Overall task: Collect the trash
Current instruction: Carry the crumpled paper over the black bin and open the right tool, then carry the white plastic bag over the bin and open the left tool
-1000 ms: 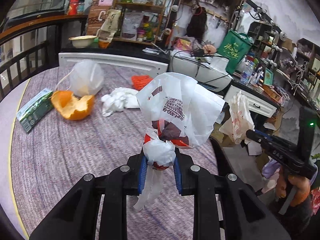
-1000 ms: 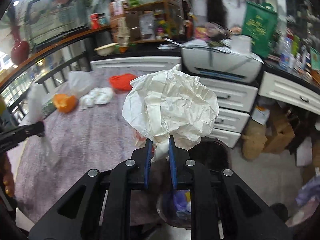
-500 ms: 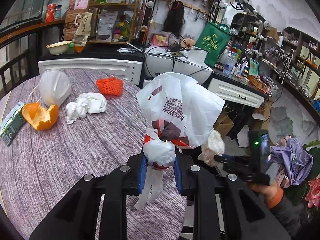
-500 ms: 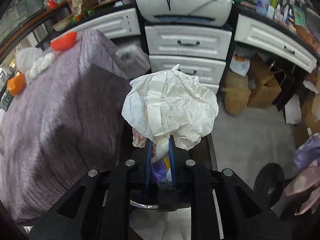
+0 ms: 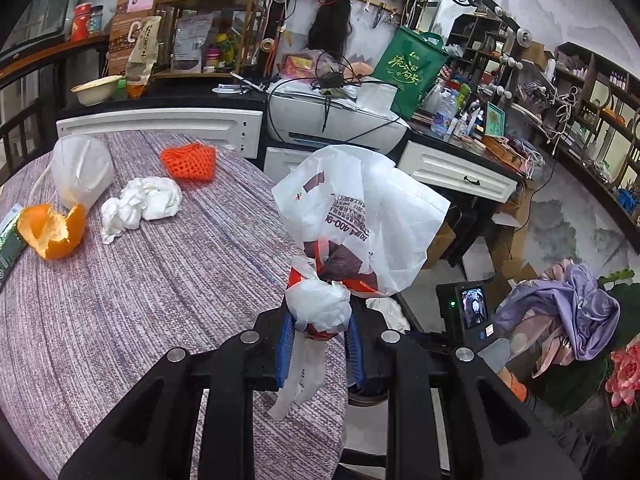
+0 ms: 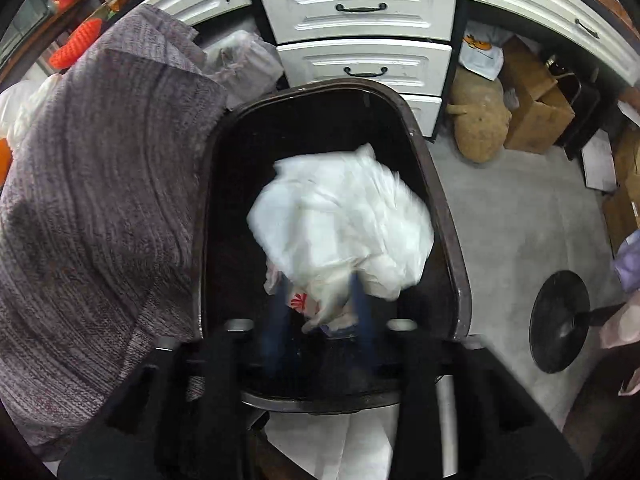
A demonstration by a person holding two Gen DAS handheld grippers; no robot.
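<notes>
My left gripper (image 5: pixel 320 340) is shut on the knot of a white plastic bag with red print (image 5: pixel 360 220) and holds it over the table's right edge. My right gripper (image 6: pixel 320 300) points down into a dark trash bin (image 6: pixel 448 216); its blue pads are blurred and stand wide apart. The crumpled white paper (image 6: pixel 344 220) is blurred just beyond the fingers, inside the bin's mouth. On the purple table (image 5: pixel 160 288) lie an orange peel (image 5: pixel 52 232), a white tissue wad (image 5: pixel 140 204), an orange net (image 5: pixel 188 162) and a white mask (image 5: pixel 80 168).
White drawers (image 6: pixel 360 32) stand behind the bin. Cardboard boxes (image 6: pixel 536 104) and a black round stool base (image 6: pixel 560 320) are on the floor to the right. A printer (image 5: pixel 332 120) sits on the counter beyond the table. The right gripper's body (image 5: pixel 468 312) shows below the table edge.
My right gripper has tilted down over the bin and its jaws have spread; the white paper has left the pads. My left gripper has swung slightly right, still holding the bag.
</notes>
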